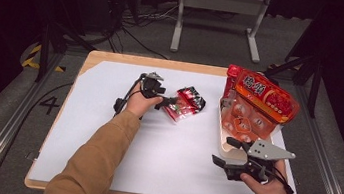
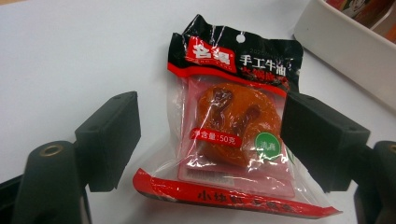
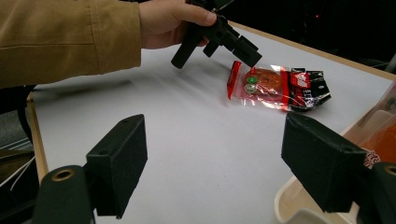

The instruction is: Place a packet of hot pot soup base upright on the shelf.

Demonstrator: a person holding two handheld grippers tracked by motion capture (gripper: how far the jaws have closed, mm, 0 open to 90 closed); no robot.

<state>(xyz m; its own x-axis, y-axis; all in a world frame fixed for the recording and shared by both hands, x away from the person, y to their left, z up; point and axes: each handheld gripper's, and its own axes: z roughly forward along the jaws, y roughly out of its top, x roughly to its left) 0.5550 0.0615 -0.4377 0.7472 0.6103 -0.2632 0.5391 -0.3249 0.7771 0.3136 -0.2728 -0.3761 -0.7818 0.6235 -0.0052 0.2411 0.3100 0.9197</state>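
While the left tongs hang wide open over the sachet, its near end sits between the 2 jaws, untouched, flat on the bench. Right of the sachet stands the tray of red packs. Near the tray, the right tongs gape open, gripping nothing.

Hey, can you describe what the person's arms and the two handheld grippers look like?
Both arms wear tan, brownish-yellow sleeves ending at the wrist. The left gripper is matte black with two blocky square jaws and a black cable trailing from it. The right gripper is the same black build, topped by a grey three-cornered plate with small dark holes. Brass-coloured inserts sit in the jaw arms.
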